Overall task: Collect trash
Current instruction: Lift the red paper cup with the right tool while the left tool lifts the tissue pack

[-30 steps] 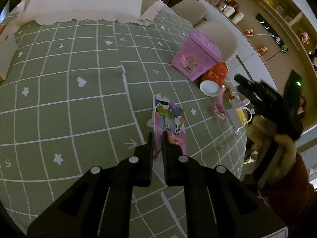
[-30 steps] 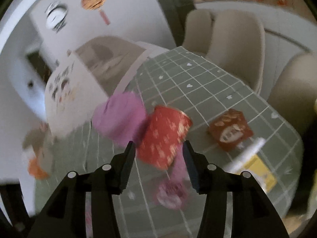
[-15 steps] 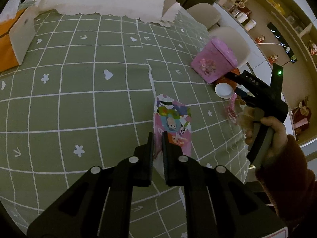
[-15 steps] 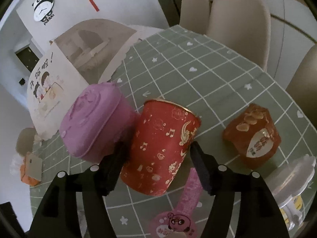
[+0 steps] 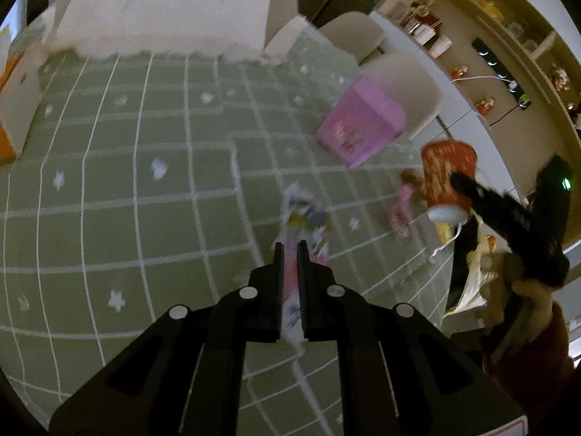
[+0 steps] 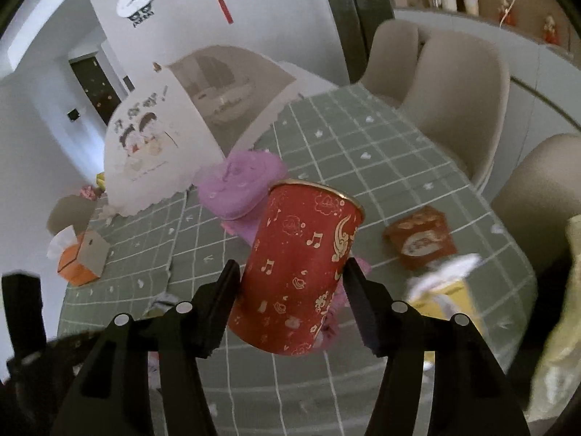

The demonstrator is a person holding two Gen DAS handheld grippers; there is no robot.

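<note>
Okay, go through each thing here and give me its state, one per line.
Red paper cup: lifted, tilted, gripped between right gripper fingers.
Colourful wrapper: pinched in left gripper.
Purple box: on the table, lid shut.
Orange tissue box: tissue sticking out.

cup [image 6: 301, 276]: we see it between the right gripper [image 6: 290, 287] fingers, raised off the table [image 6: 381, 167]
box [image 6: 241, 185]: far behind the cup, on the table
packet [image 6: 421, 241]: right of the cup
wrapper [image 5: 307, 225]: between the left gripper [image 5: 289, 254] fingers
tissue box [image 6: 81, 259]: far left
</note>
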